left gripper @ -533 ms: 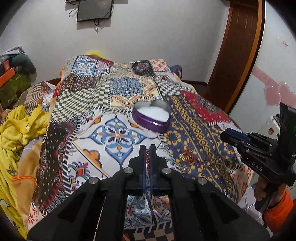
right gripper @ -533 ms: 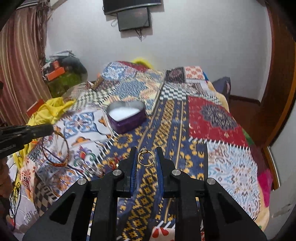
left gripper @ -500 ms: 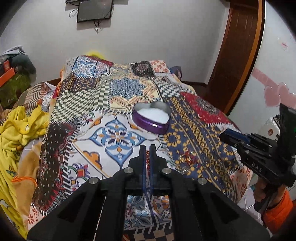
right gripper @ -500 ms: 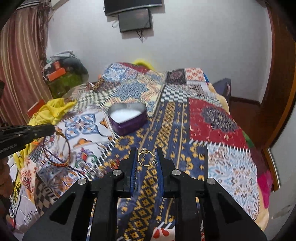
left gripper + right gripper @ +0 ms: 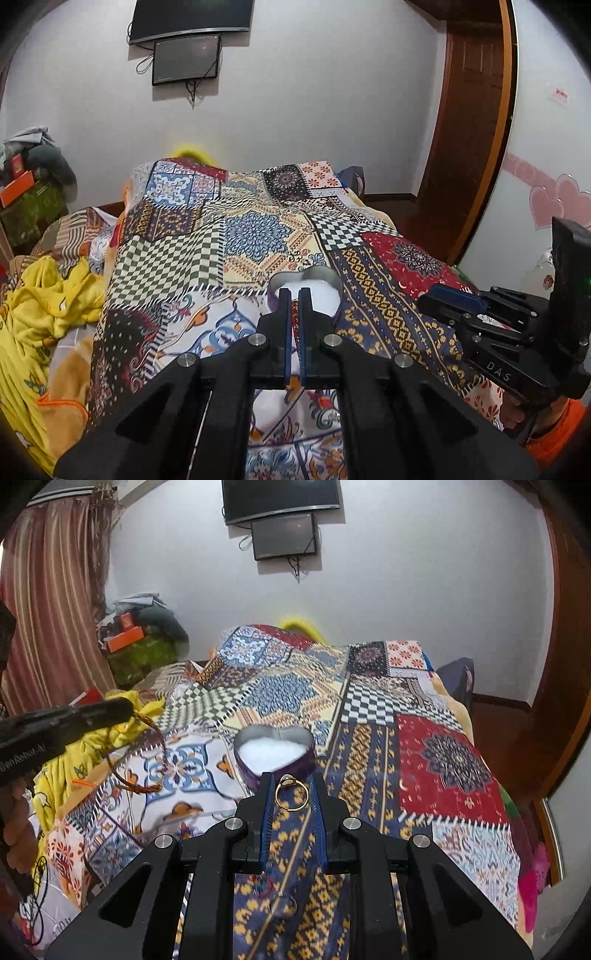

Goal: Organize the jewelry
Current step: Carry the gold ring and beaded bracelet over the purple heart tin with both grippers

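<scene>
A purple heart-shaped box [image 5: 274, 755] with white lining stands open on the patchwork bedspread [image 5: 439, 771]; it also shows in the left wrist view [image 5: 321, 286]. My right gripper [image 5: 291, 781] is shut on a gold ring [image 5: 291, 794], held just short of the box. My left gripper [image 5: 294, 295] is shut on a red-brown braided cord bracelet [image 5: 138, 755], which hangs in a loop to the left of the box. In the left wrist view only a red strip of the bracelet [image 5: 294, 314] shows between the fingers.
Another ring [image 5: 282, 904] lies on the bedspread below my right gripper. A yellow cloth [image 5: 40, 302] lies crumpled at the bed's left side. A wooden door [image 5: 469, 147] stands at the right. Clutter [image 5: 142, 638] is piled at the far left by a curtain.
Both grippers have moved forward toward the heart box, which now sits closer to the fingertips in both views. The ring and bracelet stay gripped.
</scene>
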Demonstrator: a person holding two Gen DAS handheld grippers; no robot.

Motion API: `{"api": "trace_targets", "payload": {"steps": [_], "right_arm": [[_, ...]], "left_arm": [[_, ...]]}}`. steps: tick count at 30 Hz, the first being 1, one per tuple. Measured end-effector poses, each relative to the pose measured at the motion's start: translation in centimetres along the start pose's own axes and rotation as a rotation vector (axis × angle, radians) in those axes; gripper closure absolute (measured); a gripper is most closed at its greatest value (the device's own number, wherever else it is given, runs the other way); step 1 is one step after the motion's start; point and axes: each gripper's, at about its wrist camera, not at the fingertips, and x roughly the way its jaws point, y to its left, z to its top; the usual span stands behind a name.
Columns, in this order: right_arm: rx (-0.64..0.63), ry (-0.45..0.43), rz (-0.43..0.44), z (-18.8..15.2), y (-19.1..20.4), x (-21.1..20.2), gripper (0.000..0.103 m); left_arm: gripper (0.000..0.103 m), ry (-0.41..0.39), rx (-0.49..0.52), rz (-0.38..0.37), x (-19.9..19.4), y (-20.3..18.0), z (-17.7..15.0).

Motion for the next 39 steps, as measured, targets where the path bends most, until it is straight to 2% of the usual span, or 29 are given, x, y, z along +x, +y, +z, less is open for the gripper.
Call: {"api": "trace_targets", "payload": {"steps": [10, 24, 39], "right_arm": [[-0.018, -0.062, 0.01, 2.4, -0.3, 0.9, 0.086], [-0.017, 0.032, 0.072, 3.7, -2.0, 6.1, 0.086], [-0.009, 0.099, 0.148, 4.1, -2.4, 9.5, 0.086]], "left_arm": [[0.102, -0.02, 0.019, -0.011, 2.3, -0.1, 1.8], [0.102, 0.038, 0.007, -0.026, 7.2, 1.2, 2.6], [0.102, 0.086, -0.015, -0.105, 11.3, 1.4, 4.0]]}}
